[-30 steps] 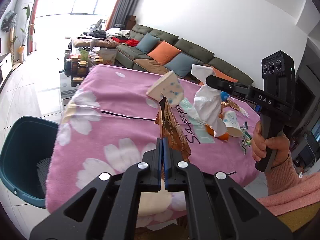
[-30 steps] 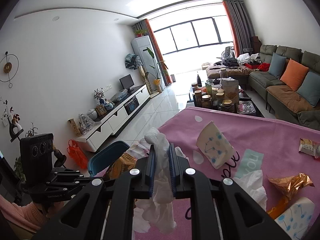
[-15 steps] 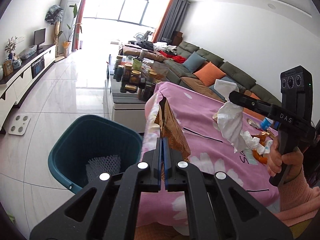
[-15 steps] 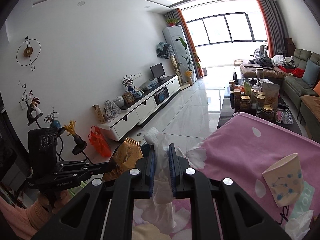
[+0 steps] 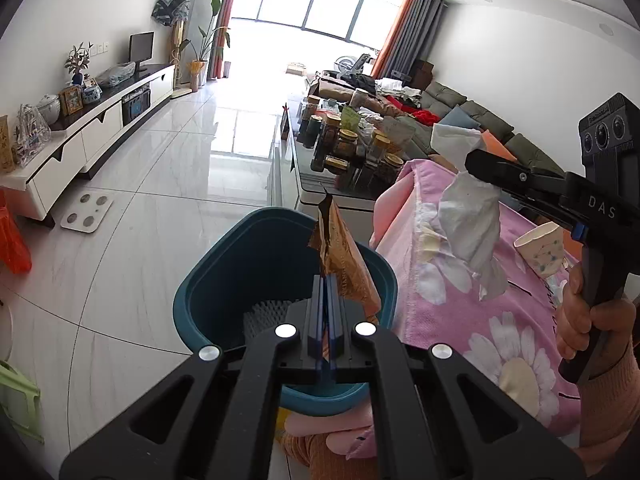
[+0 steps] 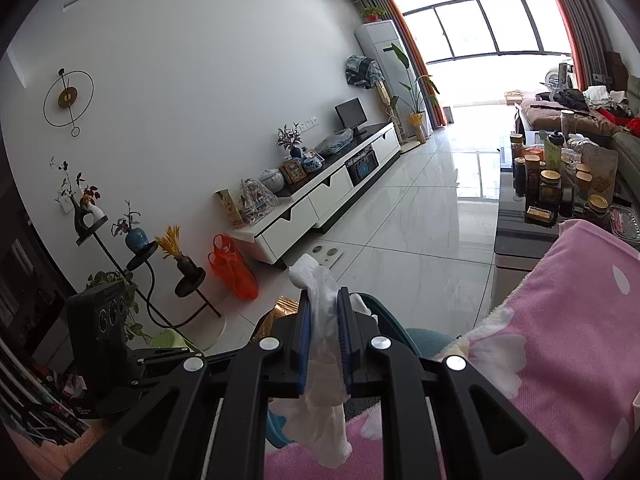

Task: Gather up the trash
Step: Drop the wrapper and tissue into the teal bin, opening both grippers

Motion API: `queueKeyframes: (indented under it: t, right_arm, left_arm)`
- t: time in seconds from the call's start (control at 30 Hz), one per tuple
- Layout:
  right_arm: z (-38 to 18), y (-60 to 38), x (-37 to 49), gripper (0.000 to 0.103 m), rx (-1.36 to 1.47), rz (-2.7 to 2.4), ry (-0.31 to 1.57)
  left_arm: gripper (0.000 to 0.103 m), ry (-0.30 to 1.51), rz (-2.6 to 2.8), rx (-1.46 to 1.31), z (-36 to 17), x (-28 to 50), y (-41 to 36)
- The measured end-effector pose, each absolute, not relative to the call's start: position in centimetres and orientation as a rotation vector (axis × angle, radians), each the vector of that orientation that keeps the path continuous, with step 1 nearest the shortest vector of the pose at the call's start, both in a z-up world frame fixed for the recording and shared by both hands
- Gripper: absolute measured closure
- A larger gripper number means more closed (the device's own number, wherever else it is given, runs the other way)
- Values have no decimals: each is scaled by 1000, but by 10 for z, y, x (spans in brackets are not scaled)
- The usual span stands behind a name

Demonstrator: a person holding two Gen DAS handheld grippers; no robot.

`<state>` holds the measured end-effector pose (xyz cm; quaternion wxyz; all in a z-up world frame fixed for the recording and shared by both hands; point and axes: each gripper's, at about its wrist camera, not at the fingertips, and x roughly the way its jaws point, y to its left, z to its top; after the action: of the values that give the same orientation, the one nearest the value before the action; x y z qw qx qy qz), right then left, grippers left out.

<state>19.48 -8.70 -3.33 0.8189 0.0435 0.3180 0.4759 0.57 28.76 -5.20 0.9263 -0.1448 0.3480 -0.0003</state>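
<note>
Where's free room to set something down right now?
Free: pink cloth between the bin edge and the cup, and the floor between bin and TV cabinet. Crowded: the glass table, packed with jars.

Teal bin; golden-brown wrapper; white tissue; pink daisy-patterned cloth

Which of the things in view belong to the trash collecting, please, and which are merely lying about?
Part of the job:
- brown snack wrapper, held in the left gripper
- white tissue, held in the right gripper
- teal bin
- paper cup on the pink blanket

Just lying about:
- jars on the coffee table
- bathroom scale
- orange bag
</note>
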Motion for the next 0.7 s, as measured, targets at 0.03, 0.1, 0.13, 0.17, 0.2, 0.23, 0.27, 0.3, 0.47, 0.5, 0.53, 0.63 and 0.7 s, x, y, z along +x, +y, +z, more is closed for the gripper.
queueKeyframes:
  t: [0.03, 0.1, 0.13, 0.17, 0.2, 0.23, 0.27, 0.3, 0.47, 0.5, 0.53, 0.63, 0.7]
  right_arm:
    - [-36, -80, 197, 91, 97, 1019, 688]
    - [-40, -68, 201, 91, 101, 1022, 705]
    - [-43, -63, 203, 91, 101, 1025, 714]
    - [-46, -57, 205, 91, 98, 1024, 724]
    - [-50, -52, 207, 91, 93, 1023, 734]
    - [-54, -47, 208, 91, 87, 1022, 745]
    - [-58, -43, 210, 91, 81, 1017, 755]
    - [-62, -38, 211, 91, 77, 1012, 766]
    - [-85, -26, 220, 89, 65, 957, 840]
    - [-89, -24, 221, 89, 61, 947, 857]
    - [-92, -23, 221, 88, 56, 939, 872]
    - [-99, -21, 223, 87, 52, 918, 904]
    - [-100, -21, 225, 85, 50, 911, 913]
  left_arm:
    - [101, 721, 9, -297, -54, 7, 290]
    - [101, 737, 26, -300, -61, 11, 295]
    - [101, 745, 34, -303, -64, 12, 298]
    - [101, 754, 42, -308, -68, 14, 300]
    - [101, 765, 48, -313, -72, 18, 300]
    - [101, 775, 52, -317, -75, 19, 302]
    - [101, 784, 57, -319, -79, 23, 303]
    - [100, 794, 64, -322, -82, 24, 305]
    - [100, 835, 90, -349, -101, 36, 310]
    - [100, 842, 94, -355, -104, 39, 311]
    - [100, 850, 99, -357, -107, 41, 311]
    - [99, 870, 110, -364, -116, 50, 308]
    - [98, 880, 112, -374, -122, 54, 310]
